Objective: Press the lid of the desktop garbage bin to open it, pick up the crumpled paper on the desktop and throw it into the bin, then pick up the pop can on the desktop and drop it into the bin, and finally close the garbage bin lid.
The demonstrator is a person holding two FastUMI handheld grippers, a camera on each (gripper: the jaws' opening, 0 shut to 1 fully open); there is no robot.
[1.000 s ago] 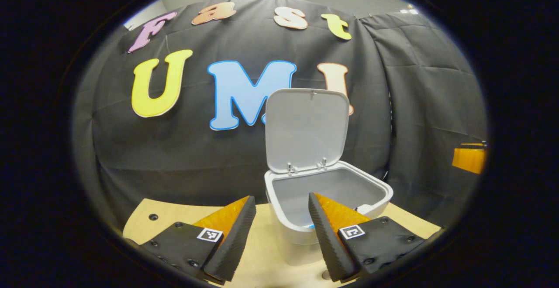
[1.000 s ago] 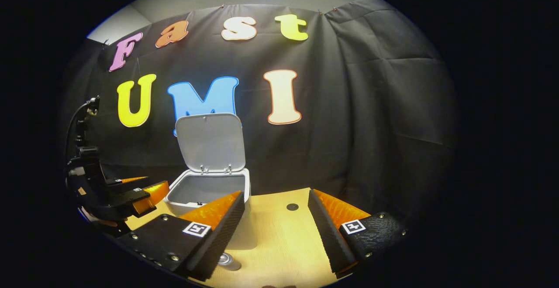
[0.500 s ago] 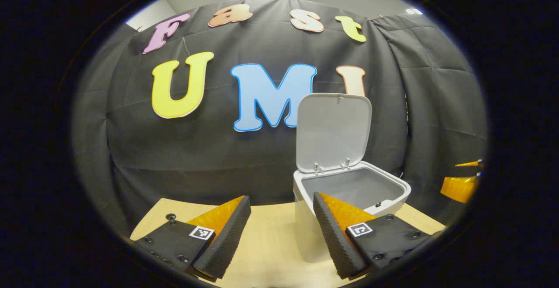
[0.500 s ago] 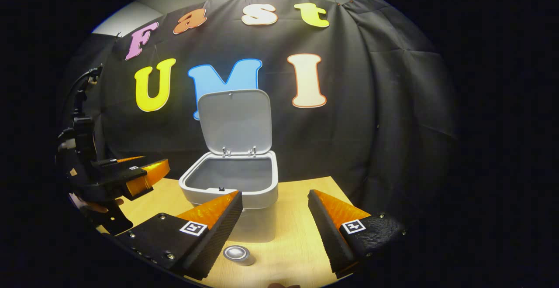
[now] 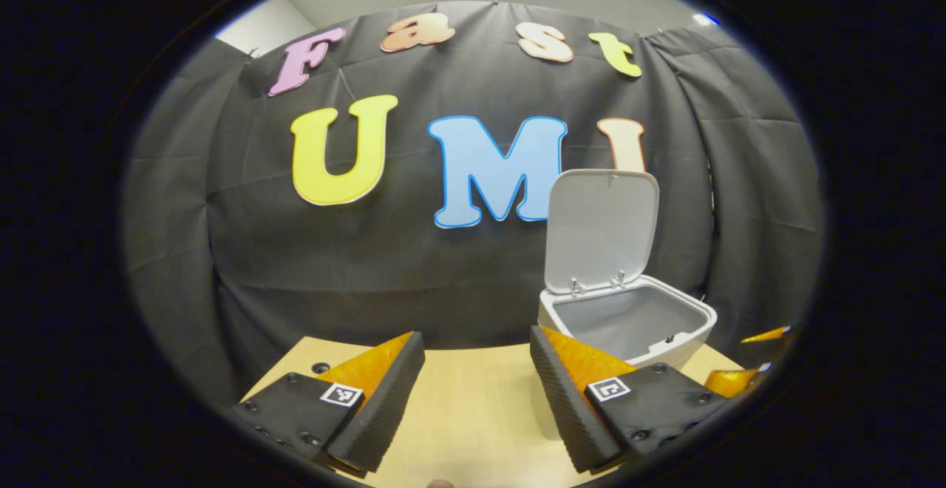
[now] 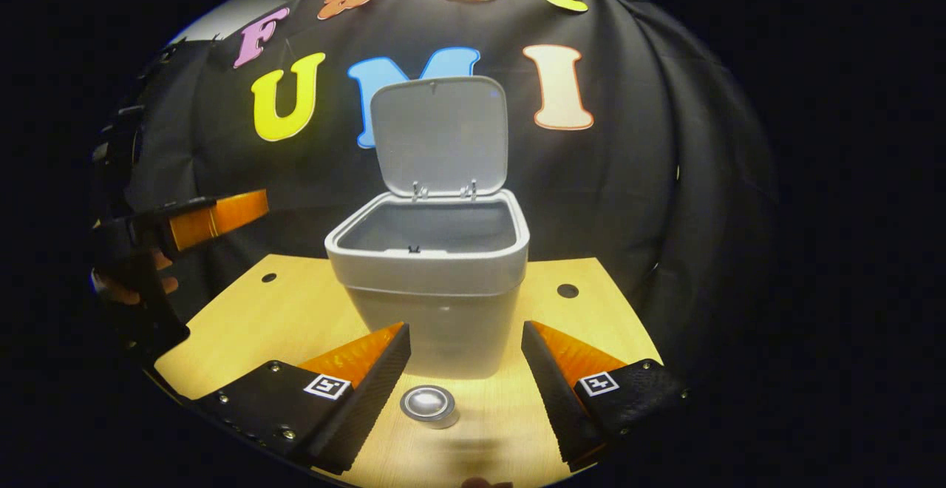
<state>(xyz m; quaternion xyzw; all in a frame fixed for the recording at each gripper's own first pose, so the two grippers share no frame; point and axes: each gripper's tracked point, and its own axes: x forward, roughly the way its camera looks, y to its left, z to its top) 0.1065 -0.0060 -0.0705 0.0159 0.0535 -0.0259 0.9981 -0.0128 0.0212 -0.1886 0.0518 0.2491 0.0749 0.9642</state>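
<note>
The white garbage bin (image 6: 432, 288) stands on the wooden desk with its lid (image 6: 441, 135) raised upright. A pop can (image 6: 429, 404) stands in front of the bin, seen from above its silver top, between the fingers of my right gripper (image 6: 464, 370), which is open and above it. In the left gripper view the bin (image 5: 628, 322) is at the right with its lid (image 5: 602, 229) up, and my left gripper (image 5: 477, 381) is open over bare desk with nothing in it. The left gripper (image 6: 185, 223) also shows at the left of the right gripper view, held by a hand (image 6: 133, 288).
The wooden desk (image 6: 259, 318) has small round holes (image 6: 567, 290) near its back edge. Black cloth hangs close behind the bin. A bit of the right gripper (image 5: 746, 370) shows at the right edge of the left gripper view.
My left gripper has drawn back and left from the bin, which slid right in its view. My right gripper tipped down toward the desk; the pop can now shows between its fingers.
</note>
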